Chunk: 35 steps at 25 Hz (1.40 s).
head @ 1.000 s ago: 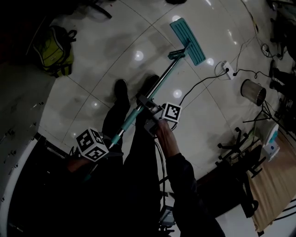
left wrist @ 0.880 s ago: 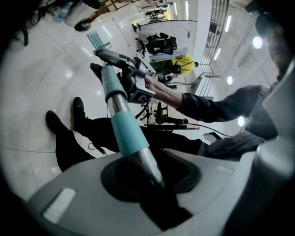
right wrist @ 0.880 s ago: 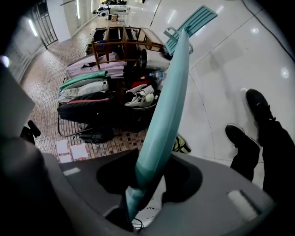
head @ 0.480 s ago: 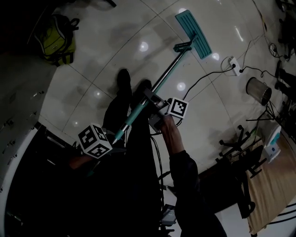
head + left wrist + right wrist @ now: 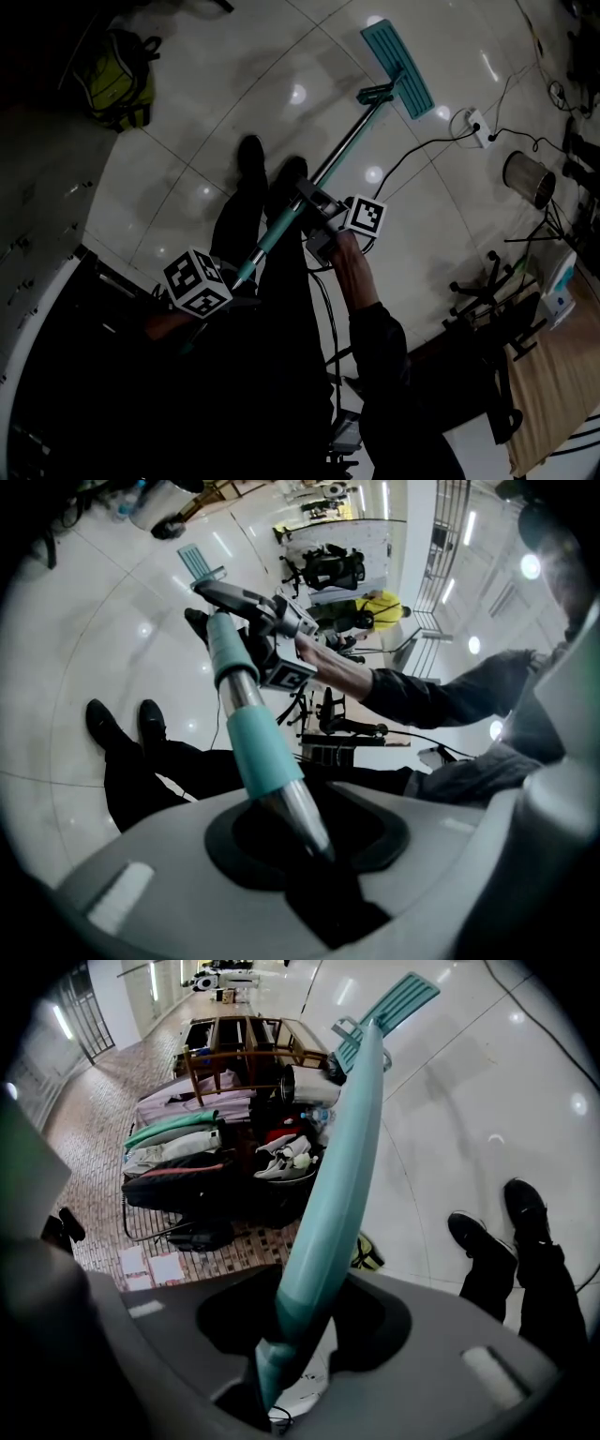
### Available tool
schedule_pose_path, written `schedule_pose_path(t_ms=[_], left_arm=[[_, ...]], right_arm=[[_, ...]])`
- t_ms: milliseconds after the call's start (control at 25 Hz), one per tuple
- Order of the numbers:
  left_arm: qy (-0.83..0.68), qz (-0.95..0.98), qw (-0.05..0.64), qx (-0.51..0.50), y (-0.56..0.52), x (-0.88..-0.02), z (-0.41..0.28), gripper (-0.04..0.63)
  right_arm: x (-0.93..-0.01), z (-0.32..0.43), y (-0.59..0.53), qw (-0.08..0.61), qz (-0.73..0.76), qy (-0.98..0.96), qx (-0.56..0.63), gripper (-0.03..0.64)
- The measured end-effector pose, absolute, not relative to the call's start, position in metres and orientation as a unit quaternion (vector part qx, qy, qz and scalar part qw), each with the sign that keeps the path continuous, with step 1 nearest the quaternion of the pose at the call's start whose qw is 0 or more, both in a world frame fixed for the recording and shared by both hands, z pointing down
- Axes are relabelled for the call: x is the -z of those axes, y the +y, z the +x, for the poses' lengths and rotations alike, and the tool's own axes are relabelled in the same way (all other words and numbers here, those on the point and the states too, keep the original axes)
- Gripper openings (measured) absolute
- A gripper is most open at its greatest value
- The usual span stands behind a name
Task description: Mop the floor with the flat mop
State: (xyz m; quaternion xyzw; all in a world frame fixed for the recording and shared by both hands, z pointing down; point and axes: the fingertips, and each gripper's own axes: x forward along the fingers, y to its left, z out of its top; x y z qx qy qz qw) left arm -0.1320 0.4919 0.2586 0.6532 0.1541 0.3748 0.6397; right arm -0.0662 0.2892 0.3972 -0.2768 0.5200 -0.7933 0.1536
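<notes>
A flat mop with a teal head (image 5: 397, 55) rests on the glossy white tile floor at the top of the head view. Its pole (image 5: 330, 166) slants down-left to a teal grip. My right gripper (image 5: 322, 225) is shut on the pole's teal sleeve (image 5: 334, 1176) at mid-length. My left gripper (image 5: 232, 281) is shut on the pole's top end (image 5: 255, 741). In the right gripper view the mop head (image 5: 386, 1009) lies far up the pole. The person's black shoes (image 5: 266, 173) stand beside the pole.
A yellow-green backpack (image 5: 119, 86) lies at upper left. A power strip with cables (image 5: 471, 127) and a metal bin (image 5: 529, 179) sit right of the mop head. Black chair bases (image 5: 483, 305) and a wooden floor strip are at lower right. A dark desk edge runs along the left.
The mop head has slid farther away across the floor, toward the top right of the head view. Both grippers have moved slightly right with the pole, still shut on it.
</notes>
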Motion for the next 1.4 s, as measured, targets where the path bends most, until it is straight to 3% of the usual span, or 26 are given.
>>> schedule_pose_path(t_ms=[1400], left_arm=[[0.157, 0.666, 0.621, -0.382, 0.520, -0.246, -0.118, 0.140]], right_arm=[[-0.389, -0.053, 0.322, 0.091, -0.244, 0.563, 0.784, 0.175]])
